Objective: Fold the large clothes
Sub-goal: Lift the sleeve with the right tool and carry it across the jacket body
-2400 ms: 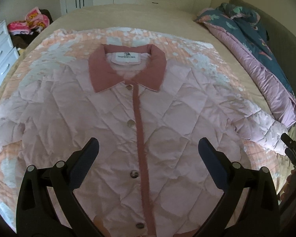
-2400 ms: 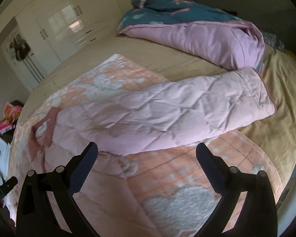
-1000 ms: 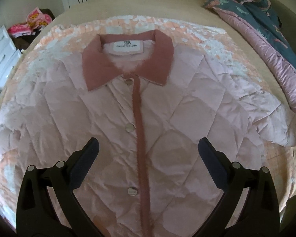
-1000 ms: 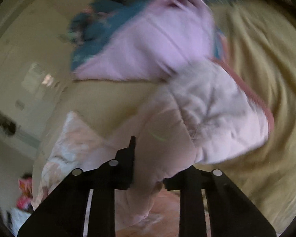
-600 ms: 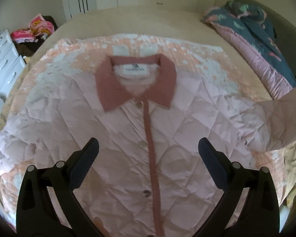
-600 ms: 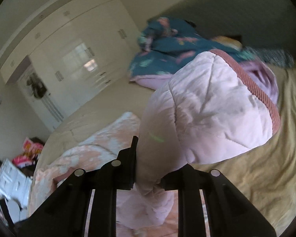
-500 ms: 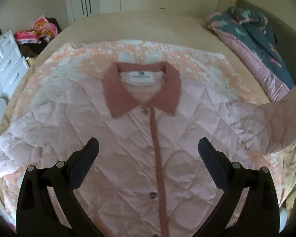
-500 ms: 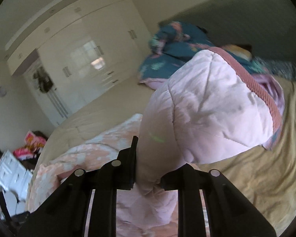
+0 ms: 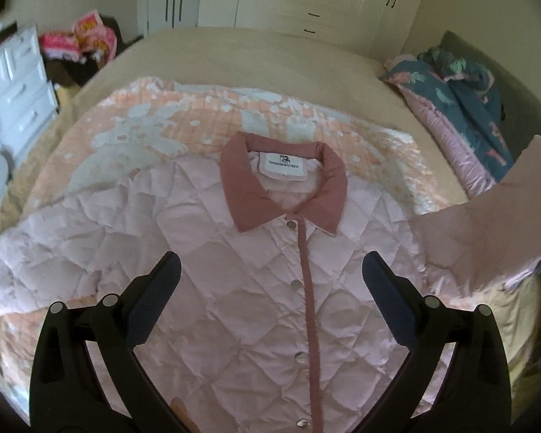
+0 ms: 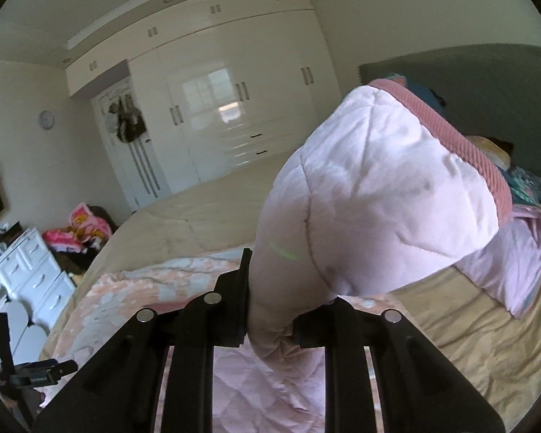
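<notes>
Lying front-up on the bed [image 9: 256, 54]: pink quilted jacket [image 9: 234, 259], buttoned; its sleeve [image 10: 378, 195] raised, pinched between the closed jaws of the right gripper [image 10: 270, 310]; left gripper [image 9: 270, 270] hovering above, jaws wide apart, holding nothing.

The jacket [image 9: 234, 252] is pale pink with diamond quilting; its collar [image 9: 249, 195], front placket and ribbed cuff [image 10: 458, 144] are dusty rose, its snaps silver, its label white. Under it lies a peach blanket [image 9: 184, 122] with white blotches, on a beige bed [image 9: 256, 57]. The duvet [image 9: 465, 108] is teal floral, backed in lilac. Both claws are black.
</notes>
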A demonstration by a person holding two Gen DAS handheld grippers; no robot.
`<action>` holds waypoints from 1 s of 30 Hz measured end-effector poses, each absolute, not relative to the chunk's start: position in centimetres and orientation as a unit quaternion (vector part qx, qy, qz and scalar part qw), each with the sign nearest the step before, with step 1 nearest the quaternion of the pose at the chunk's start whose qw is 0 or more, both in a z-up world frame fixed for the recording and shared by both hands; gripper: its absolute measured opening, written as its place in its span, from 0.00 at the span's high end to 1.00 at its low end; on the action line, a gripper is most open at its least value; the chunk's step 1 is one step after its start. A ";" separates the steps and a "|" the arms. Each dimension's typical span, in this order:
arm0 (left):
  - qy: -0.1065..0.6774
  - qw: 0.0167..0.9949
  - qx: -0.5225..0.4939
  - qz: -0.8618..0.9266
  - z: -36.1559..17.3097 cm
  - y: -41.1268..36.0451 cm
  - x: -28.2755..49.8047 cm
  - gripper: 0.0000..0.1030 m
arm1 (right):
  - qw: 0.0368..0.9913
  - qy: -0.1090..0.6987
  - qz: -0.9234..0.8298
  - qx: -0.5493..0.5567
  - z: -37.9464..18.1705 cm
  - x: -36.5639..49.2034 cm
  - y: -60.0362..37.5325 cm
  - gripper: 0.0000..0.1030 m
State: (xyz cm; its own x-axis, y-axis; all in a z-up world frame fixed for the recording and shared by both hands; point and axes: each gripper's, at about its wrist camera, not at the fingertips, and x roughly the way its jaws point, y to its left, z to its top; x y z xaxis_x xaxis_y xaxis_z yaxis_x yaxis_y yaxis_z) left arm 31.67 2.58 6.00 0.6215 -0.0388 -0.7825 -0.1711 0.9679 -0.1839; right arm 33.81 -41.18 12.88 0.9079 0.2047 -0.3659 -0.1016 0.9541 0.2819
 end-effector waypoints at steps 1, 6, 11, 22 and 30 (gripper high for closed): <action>0.434 0.892 -0.123 0.039 6.0 3.0 31.6 0.09 | 0.968 0.199 0.086 0.124 13.1 33.7 -40.2 0.83; 0.425 0.894 -0.131 0.056 5.7 5.2 30.9 0.09 | 0.968 0.197 0.111 0.104 13.9 33.6 -36.1 0.83; 0.426 0.890 -0.145 0.068 5.0 7.4 30.4 0.09 | 0.966 0.201 0.134 0.094 13.5 33.9 -33.1 0.83; 0.410 0.898 -0.147 0.066 4.7 10.0 29.5 0.09 | 0.953 0.224 0.190 0.072 11.5 34.8 -25.6 0.83; 0.417 0.888 -0.177 0.077 3.4 12.4 28.9 0.09 | 0.943 0.247 0.215 0.066 9.0 34.8 -21.5 0.83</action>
